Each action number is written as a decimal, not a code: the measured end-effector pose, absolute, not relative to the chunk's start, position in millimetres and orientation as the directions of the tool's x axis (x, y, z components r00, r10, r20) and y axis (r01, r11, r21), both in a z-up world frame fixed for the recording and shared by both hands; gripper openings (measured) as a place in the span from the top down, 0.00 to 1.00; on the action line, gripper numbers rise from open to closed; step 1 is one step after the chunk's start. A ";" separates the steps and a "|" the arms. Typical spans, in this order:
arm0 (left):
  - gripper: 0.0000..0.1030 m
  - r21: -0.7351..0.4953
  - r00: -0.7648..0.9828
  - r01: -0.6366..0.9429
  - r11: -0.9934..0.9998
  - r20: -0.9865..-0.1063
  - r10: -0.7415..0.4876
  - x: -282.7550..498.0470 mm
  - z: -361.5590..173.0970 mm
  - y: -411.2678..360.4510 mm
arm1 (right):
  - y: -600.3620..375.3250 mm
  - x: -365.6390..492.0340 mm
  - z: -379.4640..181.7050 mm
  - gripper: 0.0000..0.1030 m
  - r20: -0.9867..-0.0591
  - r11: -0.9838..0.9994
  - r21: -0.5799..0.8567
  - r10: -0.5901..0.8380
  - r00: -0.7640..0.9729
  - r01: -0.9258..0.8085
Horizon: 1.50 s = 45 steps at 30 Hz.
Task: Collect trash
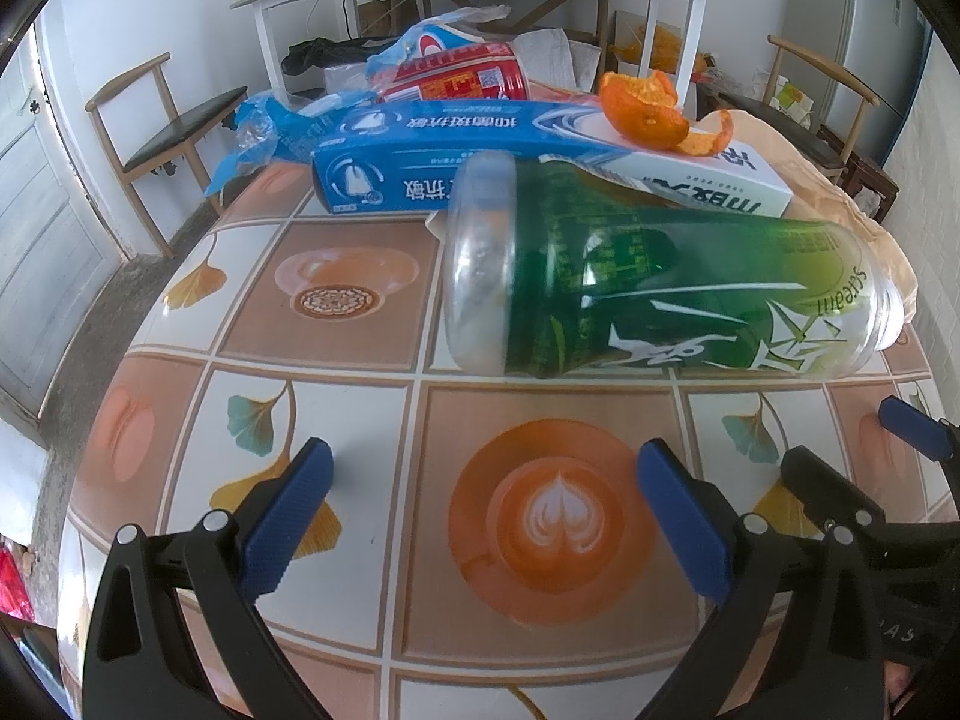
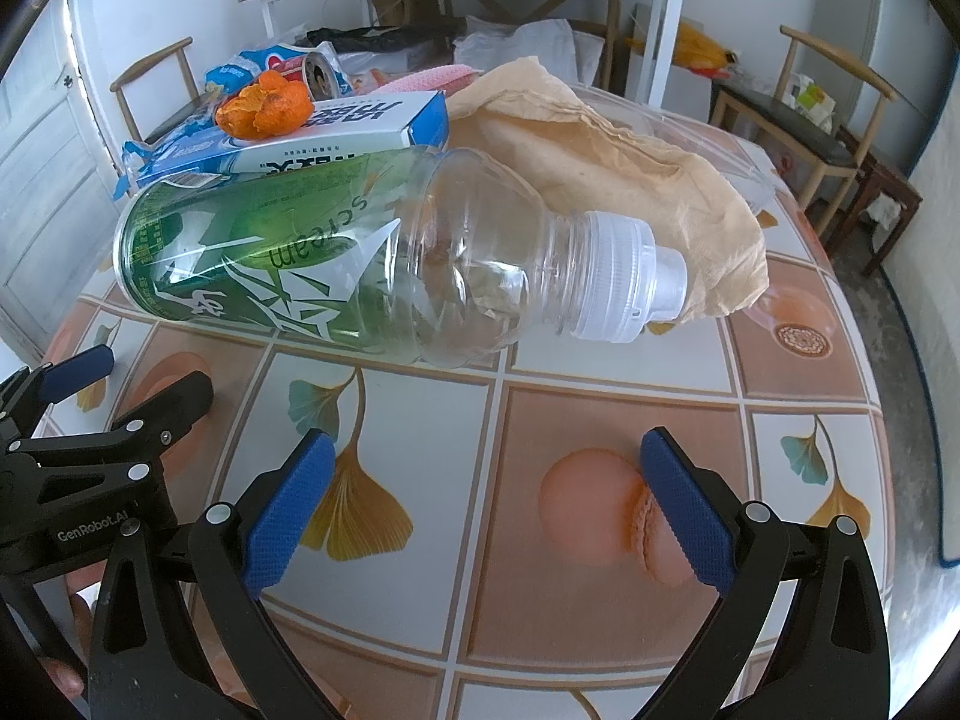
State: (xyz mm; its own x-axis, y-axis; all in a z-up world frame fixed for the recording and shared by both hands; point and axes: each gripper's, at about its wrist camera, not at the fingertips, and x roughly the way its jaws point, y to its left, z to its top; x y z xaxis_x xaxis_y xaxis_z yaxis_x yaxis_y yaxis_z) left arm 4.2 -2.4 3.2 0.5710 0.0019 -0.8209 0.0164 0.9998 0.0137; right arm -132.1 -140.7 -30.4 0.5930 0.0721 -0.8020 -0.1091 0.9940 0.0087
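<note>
- Across the middle of both frames, a clear plastic bottle [image 1: 660, 276] [image 2: 360, 252] is lying on its side on the table [image 1: 360, 432] [image 2: 600, 420], its ribbed white cap [image 2: 624, 282] pointing toward the right of the right wrist frame and its round base facing the left wrist camera.
- Its glossy green sleeve is reading "scream" beside angular white characters.
- Just behind it, a long blue-and-white cardboard box [image 1: 480, 150] [image 2: 336, 126] printed with Chinese characters is lying flat, and curled orange peel [image 1: 648, 102] [image 2: 264, 105] is sitting on top of it.
- A crumpled tan paper bag [image 2: 630, 180] [image 1: 840, 180] is lying behind the bottle's neck, touching the cap.
- Further back, a red cylindrical can [image 1: 450, 75] [image 2: 306, 72] is lying on its side among crinkled blue plastic wrappers [image 1: 264, 132].
- The tabletop is showing a smooth tile print of ginkgo leaves, latte cups and macarons.
- At the bottom of the left wrist frame, the left gripper [image 1: 483, 489] is hovering wide apart and empty, its textured blue pads [image 1: 288, 516] near the bottle but not touching it.
- At the bottom of the right wrist frame, the right gripper [image 2: 486, 480] is likewise spread wide, holding nothing; "GenRobot.AI" is showing on the other tool's black body at lower left.
</note>
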 end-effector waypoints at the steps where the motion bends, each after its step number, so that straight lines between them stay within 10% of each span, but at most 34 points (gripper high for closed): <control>1: 0.04 0.013 0.571 0.016 1.000 -0.821 0.002 4.3 3.3 -2.3 | -140.4 -131.9 -30.5 0.06 -0.802 0.994 0.008 0.072 0.593 -0.109; 45: 0.04 0.018 0.572 0.020 1.000 -0.820 0.004 9.6 1.4 -3.0 | -140.8 -132.4 -29.7 0.06 -0.803 0.994 0.006 0.071 0.592 -0.110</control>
State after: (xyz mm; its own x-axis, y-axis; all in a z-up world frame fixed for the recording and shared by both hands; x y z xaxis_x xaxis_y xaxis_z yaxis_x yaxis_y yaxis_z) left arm 9.6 -3.0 1.4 0.5718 0.0037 -0.8204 0.0195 0.9996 0.0182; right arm -132.4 -140.8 -29.7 0.5923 0.0707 -0.8026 -0.1103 0.9939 0.0062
